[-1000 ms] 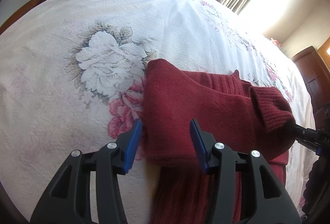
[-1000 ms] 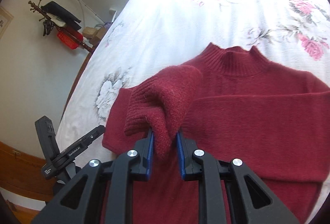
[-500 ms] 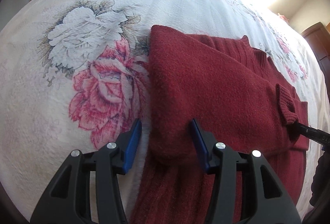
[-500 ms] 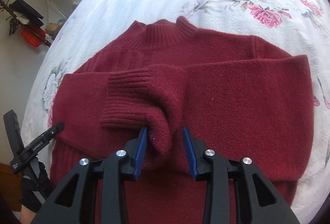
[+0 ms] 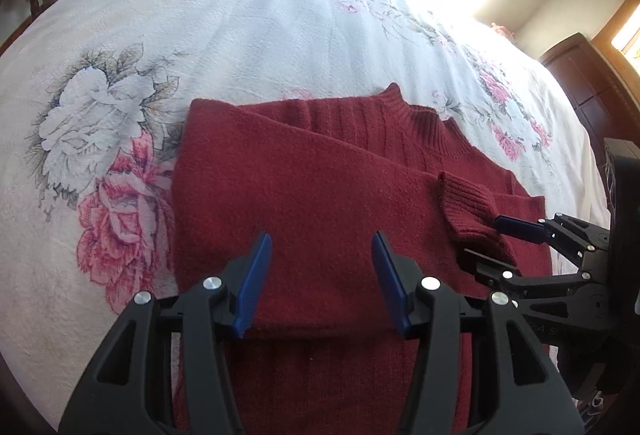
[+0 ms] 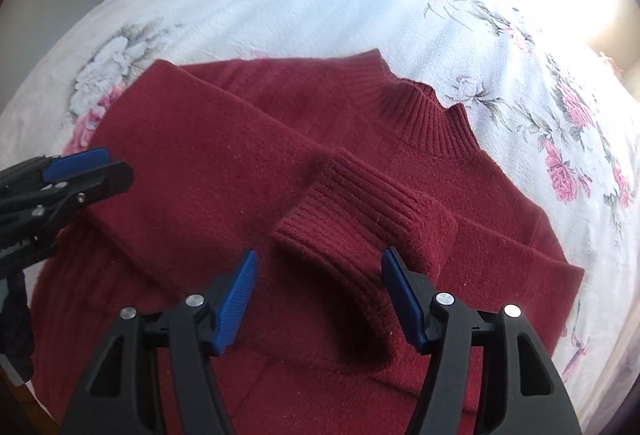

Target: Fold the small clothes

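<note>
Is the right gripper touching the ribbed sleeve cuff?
Cannot tell. In the right wrist view the right gripper stands open around the ribbed cuff, without a plain gap or contact.

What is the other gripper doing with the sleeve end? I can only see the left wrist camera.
Observer: The right gripper is open. The ribbed cuff lies loose between its fingers, resting on the sweater.
Operator: Is the other sleeve folded in too?
Observer: It looks so. In the right wrist view the other sleeve lies across the body, and the cuff rests on top of it.
</note>
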Motion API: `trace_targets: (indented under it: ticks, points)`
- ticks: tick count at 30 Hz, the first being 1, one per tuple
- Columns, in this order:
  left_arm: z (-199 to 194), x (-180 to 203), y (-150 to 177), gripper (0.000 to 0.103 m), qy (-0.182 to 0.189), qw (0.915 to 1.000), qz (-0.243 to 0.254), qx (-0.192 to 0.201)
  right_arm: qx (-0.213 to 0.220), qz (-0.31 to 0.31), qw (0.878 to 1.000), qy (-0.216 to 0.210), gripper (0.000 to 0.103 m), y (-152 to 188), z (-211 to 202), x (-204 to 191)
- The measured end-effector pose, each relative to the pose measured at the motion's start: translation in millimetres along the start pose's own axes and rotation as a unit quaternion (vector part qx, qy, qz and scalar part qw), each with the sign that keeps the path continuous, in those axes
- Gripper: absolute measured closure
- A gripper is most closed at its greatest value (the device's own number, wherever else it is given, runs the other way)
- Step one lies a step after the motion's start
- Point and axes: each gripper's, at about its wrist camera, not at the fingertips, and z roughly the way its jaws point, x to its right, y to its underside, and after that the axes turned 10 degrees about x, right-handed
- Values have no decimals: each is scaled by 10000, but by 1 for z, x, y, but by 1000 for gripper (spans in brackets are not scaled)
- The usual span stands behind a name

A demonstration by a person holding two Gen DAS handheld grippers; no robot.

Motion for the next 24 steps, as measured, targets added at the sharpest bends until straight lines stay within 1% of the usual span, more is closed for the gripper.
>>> trace_targets:
  ticks: [1, 2, 3, 4, 6, 9, 11, 13, 14, 15, 17, 18, 20, 23, 24]
  points:
    - [6, -4, 3, 51, -48, 10000, -30, -67, -73, 4, 9999, 121, 55, 1, 7, 3]
    - [11, -7, 5, 51, -81, 9999, -58, -102, -131, 61, 9998, 115, 63, 2, 11, 7]
    - [15, -10, 6, 51, -71, 9999, -83, -121, -129, 175, 9997, 88, 77, 3, 12, 12]
    - [16, -13, 7, 52, -49, 9999, -95, -127, -81, 316, 9994, 78, 87, 5, 10, 19]
    - [18, -15, 9, 52, -24, 9999, -44, -109, 116, 635, 9979, -61, 90, 8, 0, 33]
    - [20, -13, 11, 51, -68, 9999, 53, -79, 386, 1299, 9903, -299, 91, 19, -20, 63]
    - [20, -13, 11, 51, -91, 9999, 46, -52, 510, 1830, 9803, -532, 91, 30, -30, 87]
    - [21, -13, 12, 51, -113, 9999, 46, -33, 539, 2184, 9722, -656, 91, 42, -38, 107]
    - [21, -12, 12, 51, -127, 9999, 61, -29, 533, 2310, 9691, -687, 89, 49, -40, 116]
    - [21, -12, 13, 51, -141, 9999, 75, -28, 524, 2427, 9660, -713, 85, 56, -42, 126]
    - [22, -10, 13, 51, -169, 9998, 106, -26, 478, 2691, 9588, -774, 71, 72, -41, 146]
    - [22, -10, 13, 51, -177, 9998, 114, -25, 478, 2843, 9539, -838, 62, 79, -40, 155]
    - [23, -10, 13, 51, -183, 9998, 108, -23, 449, 3148, 9430, -986, 61, 94, -36, 173]
    - [23, -9, 14, 50, -196, 9998, 103, -23, 310, 3649, 9210, -1326, 61, 113, -22, 193]
    - [23, -9, 14, 50, -207, 9997, 116, -30, 285, 3714, 9179, -1370, 64, 116, -19, 195]
